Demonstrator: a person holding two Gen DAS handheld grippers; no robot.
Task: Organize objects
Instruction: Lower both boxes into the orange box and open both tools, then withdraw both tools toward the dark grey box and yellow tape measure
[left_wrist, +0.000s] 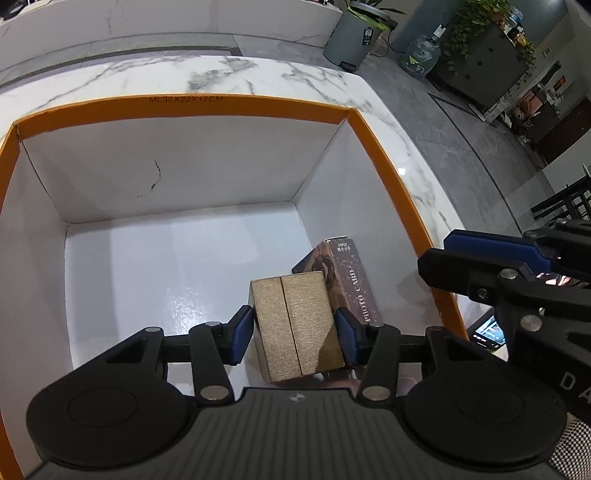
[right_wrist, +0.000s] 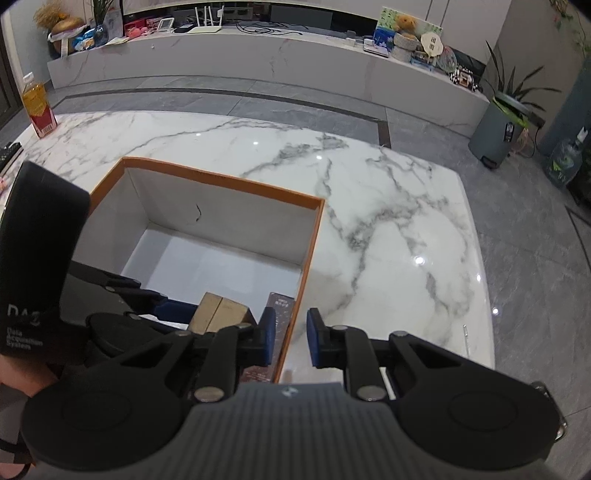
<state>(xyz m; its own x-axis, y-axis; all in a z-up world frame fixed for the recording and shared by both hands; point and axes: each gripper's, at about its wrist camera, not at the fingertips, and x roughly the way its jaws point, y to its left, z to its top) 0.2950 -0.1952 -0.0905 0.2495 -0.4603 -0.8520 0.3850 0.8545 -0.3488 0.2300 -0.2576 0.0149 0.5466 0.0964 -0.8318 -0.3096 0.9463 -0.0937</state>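
Observation:
My left gripper (left_wrist: 294, 338) is inside the orange-rimmed white box (left_wrist: 388, 155), low near its right wall. Its blue pads press both sides of a gold textured box (left_wrist: 295, 325), which sits just above the floor. Behind it a dark photo card box (left_wrist: 351, 277) leans against the right wall. My right gripper (right_wrist: 291, 339) hovers over that same wall (right_wrist: 295, 314), jaws a little apart, one finger on each side and nothing pinched. In the right wrist view the gold box (right_wrist: 221, 312) and the photo card box (right_wrist: 281, 314) show just left of it.
The box stands on a white marble table (right_wrist: 388, 221). A bottle of yellow liquid (right_wrist: 37, 107) stands at the table's far left. A lit phone screen (left_wrist: 487, 332) lies outside the box's right wall. A grey bin (right_wrist: 496, 129) stands on the floor beyond.

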